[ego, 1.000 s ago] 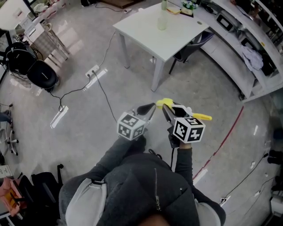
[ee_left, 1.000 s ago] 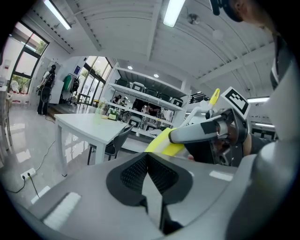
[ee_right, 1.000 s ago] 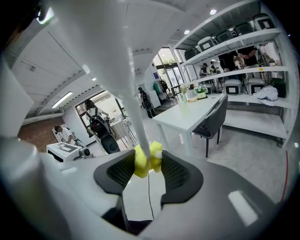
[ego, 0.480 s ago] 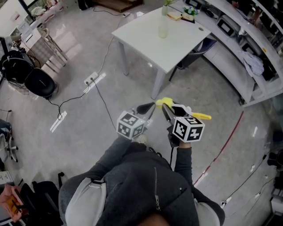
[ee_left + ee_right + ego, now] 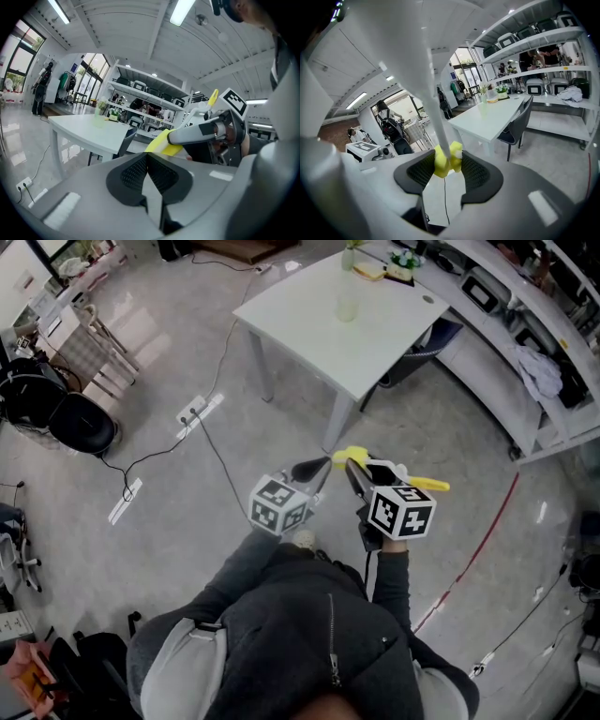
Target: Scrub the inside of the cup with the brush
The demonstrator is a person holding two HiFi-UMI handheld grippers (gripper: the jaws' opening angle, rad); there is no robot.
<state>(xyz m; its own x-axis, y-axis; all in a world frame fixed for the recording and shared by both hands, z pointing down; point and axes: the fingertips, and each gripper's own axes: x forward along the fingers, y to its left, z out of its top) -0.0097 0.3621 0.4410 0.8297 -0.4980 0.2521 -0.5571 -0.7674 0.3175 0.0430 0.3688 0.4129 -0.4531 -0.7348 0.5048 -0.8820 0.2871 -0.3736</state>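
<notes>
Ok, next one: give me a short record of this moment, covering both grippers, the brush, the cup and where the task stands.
left gripper: jaws together, nothing between them
right gripper: closed on the brush, clamping its yellow part
cup: pale green, upright on the white table, far from both grippers
person: on the open floor, short of the table
task stage: brush in hand, cup not reached, no scrubbing yet

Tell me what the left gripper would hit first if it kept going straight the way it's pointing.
Probably the brush held by the right gripper, which crosses just beyond the left gripper's shut jaws. Depth is unclear; if it clears that, the white table lies beyond.
</notes>
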